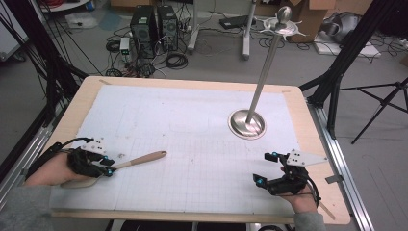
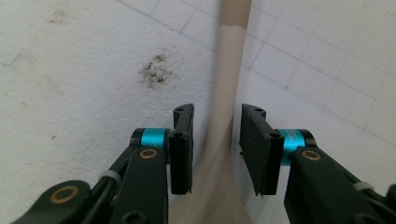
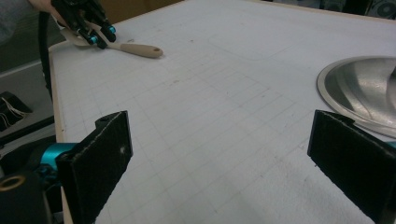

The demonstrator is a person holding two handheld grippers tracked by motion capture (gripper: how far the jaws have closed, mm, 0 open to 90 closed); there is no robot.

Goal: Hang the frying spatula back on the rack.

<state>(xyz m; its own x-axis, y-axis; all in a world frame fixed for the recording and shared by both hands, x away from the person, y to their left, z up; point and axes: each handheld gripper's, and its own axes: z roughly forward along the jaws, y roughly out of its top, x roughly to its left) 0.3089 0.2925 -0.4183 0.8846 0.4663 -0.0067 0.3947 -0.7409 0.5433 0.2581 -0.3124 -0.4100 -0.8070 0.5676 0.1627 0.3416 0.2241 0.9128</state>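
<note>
A beige spatula [image 1: 144, 159] lies on the white gridded mat [image 1: 192, 110] at the front left, its handle pointing right and its wide end under the person's left hand. My left gripper [image 1: 109, 168] straddles the handle [image 2: 224, 84], with a thin gap showing on each side between pad and handle, so it is open. From the right gripper view the left gripper [image 3: 100, 35] and spatula [image 3: 140, 49] are far off at the top left. At the front right my right gripper [image 1: 263, 168] rests low over the mat, open wide with nothing between its pads [image 3: 100, 158].
A metal pole on a round steel base [image 1: 247, 122] stands right of centre, its base [image 3: 364, 88] close to my right gripper. The wooden table edge [image 1: 192, 216] runs along the front. A dark smudge [image 2: 156, 72] marks the mat beside the handle.
</note>
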